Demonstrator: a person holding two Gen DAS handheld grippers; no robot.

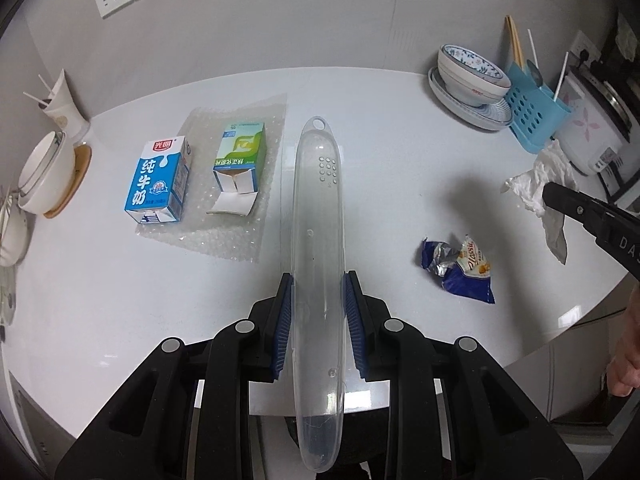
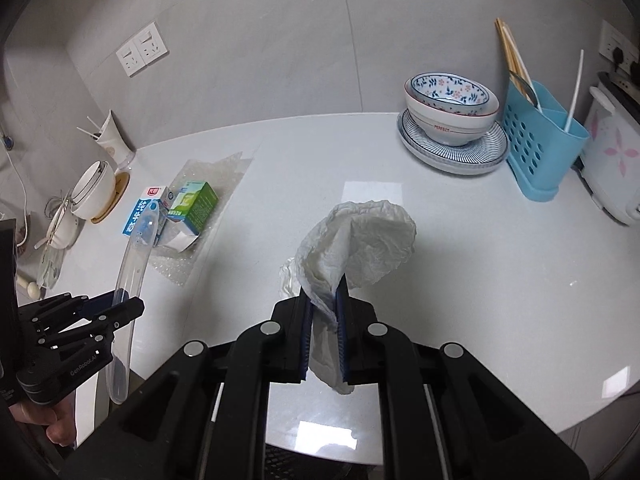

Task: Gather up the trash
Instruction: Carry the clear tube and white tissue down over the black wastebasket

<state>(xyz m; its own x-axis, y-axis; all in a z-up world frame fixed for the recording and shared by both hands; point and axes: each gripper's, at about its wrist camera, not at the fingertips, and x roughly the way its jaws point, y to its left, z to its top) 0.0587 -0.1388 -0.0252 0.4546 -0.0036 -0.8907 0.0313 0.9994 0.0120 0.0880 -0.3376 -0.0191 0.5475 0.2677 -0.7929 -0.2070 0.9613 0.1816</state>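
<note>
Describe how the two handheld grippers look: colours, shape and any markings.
Both the left gripper and the right gripper are matte black linkage frames with round silver pivot pins and blue ribbed pads on the fingers. Seen from the right wrist, the left gripper's side bears pale "GenRobot.AI" lettering. No sleeves or cables show.

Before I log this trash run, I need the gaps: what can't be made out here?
- Trash bin: in neither view.
- Clear plastic case: near end cut off, left wrist view, by tongs' body.
- Snack wrapper: absent from right wrist view.
- Green box print: too small, right wrist view.
</note>
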